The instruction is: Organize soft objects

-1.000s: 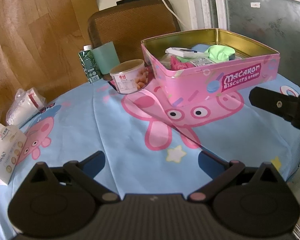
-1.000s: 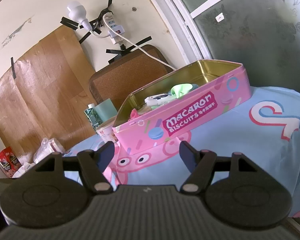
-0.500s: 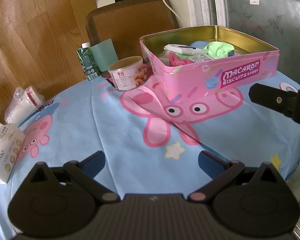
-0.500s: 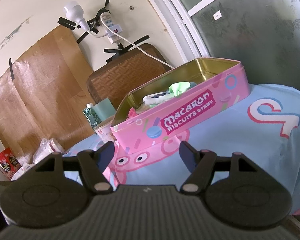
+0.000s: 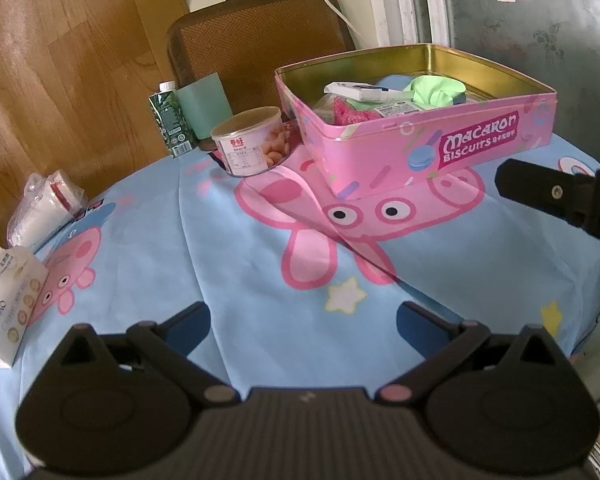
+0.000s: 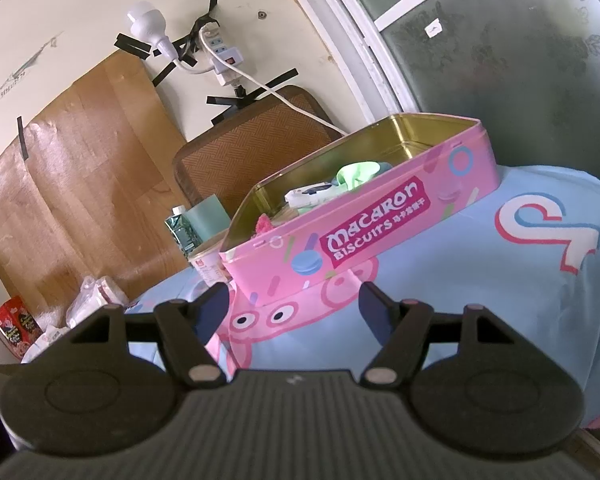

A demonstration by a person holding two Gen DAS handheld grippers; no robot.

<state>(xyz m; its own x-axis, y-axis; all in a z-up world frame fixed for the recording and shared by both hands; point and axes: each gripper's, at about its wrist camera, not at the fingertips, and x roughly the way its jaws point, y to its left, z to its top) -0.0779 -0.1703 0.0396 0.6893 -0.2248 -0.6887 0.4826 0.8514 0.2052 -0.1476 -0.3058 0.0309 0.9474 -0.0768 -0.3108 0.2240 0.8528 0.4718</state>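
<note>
Soft cloths, a crumpled green one and a fuzzy pink one, are being kept inside the rectangular pink biscuit tin, whose gold-lined metal walls are standing lidless on the far side of the cartoon-printed blue tablecloth. Smooth cloth is being left bare between the tin's near wall and both grippers, the left gripper and the right gripper, whose fingers are being held spread apart with nothing between them.
</note>
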